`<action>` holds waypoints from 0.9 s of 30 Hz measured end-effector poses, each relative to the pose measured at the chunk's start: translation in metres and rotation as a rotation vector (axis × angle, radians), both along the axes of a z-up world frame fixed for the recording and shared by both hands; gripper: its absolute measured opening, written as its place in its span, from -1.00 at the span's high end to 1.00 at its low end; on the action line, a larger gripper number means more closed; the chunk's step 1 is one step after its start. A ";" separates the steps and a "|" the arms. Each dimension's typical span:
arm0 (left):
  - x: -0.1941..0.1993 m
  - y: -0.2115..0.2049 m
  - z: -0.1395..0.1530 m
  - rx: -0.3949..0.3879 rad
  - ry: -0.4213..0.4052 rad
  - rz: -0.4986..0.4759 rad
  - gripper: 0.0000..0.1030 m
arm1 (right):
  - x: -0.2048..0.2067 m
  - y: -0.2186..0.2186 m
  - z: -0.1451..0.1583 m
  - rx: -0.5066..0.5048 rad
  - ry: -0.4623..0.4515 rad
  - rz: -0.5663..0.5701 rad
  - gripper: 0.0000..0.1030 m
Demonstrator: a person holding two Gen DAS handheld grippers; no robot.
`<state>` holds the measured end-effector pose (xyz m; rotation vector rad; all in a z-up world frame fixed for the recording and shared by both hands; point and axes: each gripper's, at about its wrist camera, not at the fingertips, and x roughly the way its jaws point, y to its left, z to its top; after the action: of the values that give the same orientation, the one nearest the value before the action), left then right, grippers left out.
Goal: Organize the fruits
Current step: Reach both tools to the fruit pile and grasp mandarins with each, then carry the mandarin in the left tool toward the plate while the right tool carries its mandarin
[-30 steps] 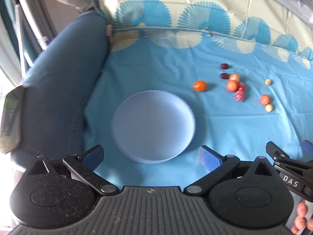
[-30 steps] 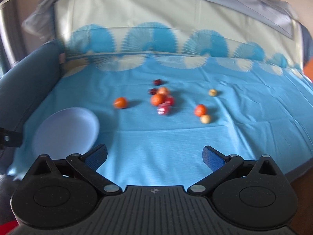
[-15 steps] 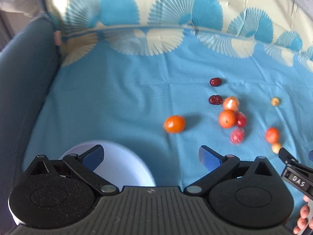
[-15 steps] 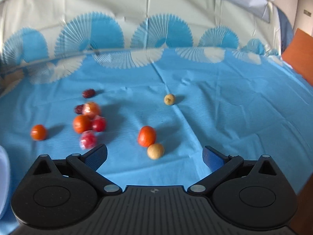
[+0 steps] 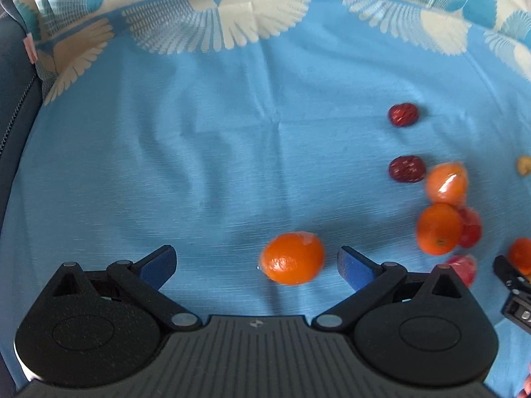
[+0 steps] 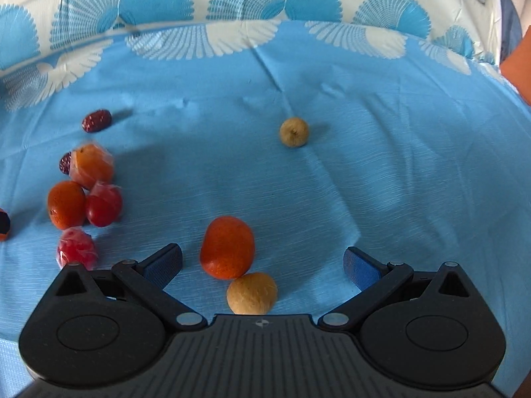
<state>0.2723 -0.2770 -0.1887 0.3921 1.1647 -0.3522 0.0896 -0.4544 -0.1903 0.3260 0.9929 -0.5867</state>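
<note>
Fruits on a blue cloth (image 5: 199, 149): an orange (image 5: 292, 258) between the spread fingers of the left gripper (image 5: 255, 263); at 3 o'clock, a cluster; an oval orange (image 6: 227, 247) and tan fruit (image 6: 252, 293) within the released right gripper (image 6: 262, 263).

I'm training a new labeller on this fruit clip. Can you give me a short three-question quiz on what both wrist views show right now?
1. True or false: the left gripper is shut on the lone orange fruit.
2. Which fruit touches the orange fruit ahead of the right gripper? A red one; B tan round fruit; C dark date.
3. Fill in: the fruits lie on a ___ cloth.

Key: 1 false; 2 B; 3 blue.
</note>
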 end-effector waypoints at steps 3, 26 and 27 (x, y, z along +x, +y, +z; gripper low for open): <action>0.001 0.000 -0.004 -0.006 0.014 -0.008 -0.82 | 0.000 0.001 0.000 0.006 -0.019 0.010 -0.74; -0.178 0.126 0.157 -0.246 -0.146 -0.069 0.15 | -0.116 0.113 0.167 0.024 -0.357 0.270 0.39; -0.189 0.139 0.162 -0.247 -0.155 -0.057 0.15 | -0.123 0.125 0.173 0.040 -0.359 0.295 0.39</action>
<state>0.0830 -0.1380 -0.0265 0.2321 0.9470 -0.5005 -0.0330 -0.3290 -0.0175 0.3004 0.6890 -0.2285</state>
